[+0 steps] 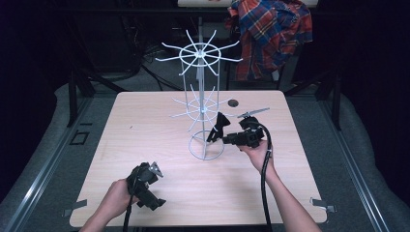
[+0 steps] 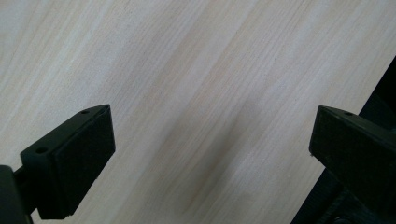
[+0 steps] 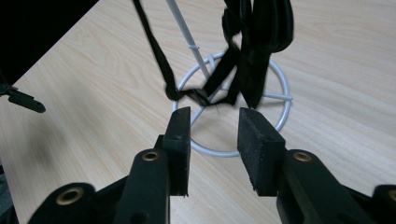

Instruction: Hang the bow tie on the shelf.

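Black strappy cloth item (image 3: 252, 51) hung on the white wire rack (image 1: 200, 104), right gripper (image 3: 215, 126) parted just clear of it, hanging apparently done; left gripper (image 1: 145, 186) idle, jaws wide, over the table (image 1: 145, 125).

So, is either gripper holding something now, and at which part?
Nothing is held. The right gripper has open jaws just short of the black strap hanging on the white wire rack. The left gripper is open over the bare table.

Lit brightly from above on the desk (image 1: 159, 193), dark all round beyond its edges. Soft shadows on the wood. Slightly blurred in the high view; close-up black strap (image 3: 252, 51) smeared, out of focus.
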### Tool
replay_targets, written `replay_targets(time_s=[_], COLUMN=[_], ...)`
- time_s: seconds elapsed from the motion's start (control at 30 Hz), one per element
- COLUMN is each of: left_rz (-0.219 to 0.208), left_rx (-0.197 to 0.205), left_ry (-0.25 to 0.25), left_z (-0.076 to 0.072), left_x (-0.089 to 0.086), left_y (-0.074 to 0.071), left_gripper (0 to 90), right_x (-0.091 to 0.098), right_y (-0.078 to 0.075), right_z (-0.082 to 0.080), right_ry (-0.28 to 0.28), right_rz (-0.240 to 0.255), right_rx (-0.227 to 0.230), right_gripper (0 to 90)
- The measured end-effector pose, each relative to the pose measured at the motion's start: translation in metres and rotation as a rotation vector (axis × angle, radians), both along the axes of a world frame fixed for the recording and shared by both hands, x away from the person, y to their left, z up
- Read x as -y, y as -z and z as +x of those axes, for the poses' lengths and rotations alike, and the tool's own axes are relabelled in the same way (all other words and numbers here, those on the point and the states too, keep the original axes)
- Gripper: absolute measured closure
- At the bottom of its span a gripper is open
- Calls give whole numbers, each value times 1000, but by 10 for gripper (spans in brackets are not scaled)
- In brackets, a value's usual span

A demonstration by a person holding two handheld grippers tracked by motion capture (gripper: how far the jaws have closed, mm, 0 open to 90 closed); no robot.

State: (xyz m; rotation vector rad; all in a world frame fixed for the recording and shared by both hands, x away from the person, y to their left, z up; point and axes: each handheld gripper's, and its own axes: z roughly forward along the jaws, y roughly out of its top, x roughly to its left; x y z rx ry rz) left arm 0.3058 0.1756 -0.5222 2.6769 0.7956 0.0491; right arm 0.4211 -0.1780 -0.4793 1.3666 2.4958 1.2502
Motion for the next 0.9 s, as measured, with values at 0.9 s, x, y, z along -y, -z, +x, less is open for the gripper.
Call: replay_targets(time_s=[0.9], left_rz=[-13], left_rx=[-3], left_ry=[-38], left_z=[2], left_x=[-4], left_y=[-1], left_gripper=[1], right_x=[15], right_y=[-47], right_z=[-60], right_ry=[-23], right_rz=[-217], right_rx=[140], right_gripper=[299])
